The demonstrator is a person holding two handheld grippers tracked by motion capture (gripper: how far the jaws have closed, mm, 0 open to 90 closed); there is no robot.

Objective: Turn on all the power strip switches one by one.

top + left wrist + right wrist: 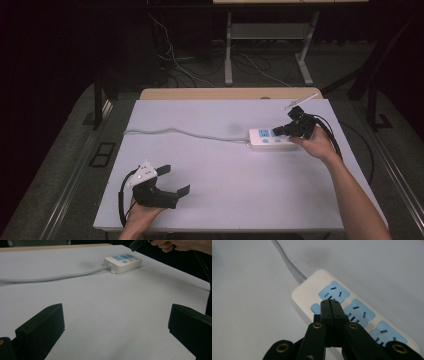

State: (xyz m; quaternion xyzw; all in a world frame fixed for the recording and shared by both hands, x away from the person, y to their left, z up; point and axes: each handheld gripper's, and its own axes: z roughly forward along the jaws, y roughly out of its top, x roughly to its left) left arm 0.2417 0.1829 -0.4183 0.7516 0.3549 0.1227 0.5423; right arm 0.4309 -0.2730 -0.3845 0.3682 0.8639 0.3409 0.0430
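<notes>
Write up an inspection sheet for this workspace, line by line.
Surface: white table top, flat, with a wooden edge at the far side.
Job's things: white power strip with blue socket panels, lying flat at the right far part of the table; nothing plugged into the sockets that show in the right gripper view.
Clutter: nothing seen.
Grippers: right gripper jaws shut with nothing between them, tips over the strip's cord end near a small blue button; contact cannot be told. Left gripper jaws wide open, empty, at the near left.
Cables: the strip's grey cord runs left across the table; black gripper cables trail off each side.
Surroundings: dark floor, a table frame and loose wires behind.
</notes>
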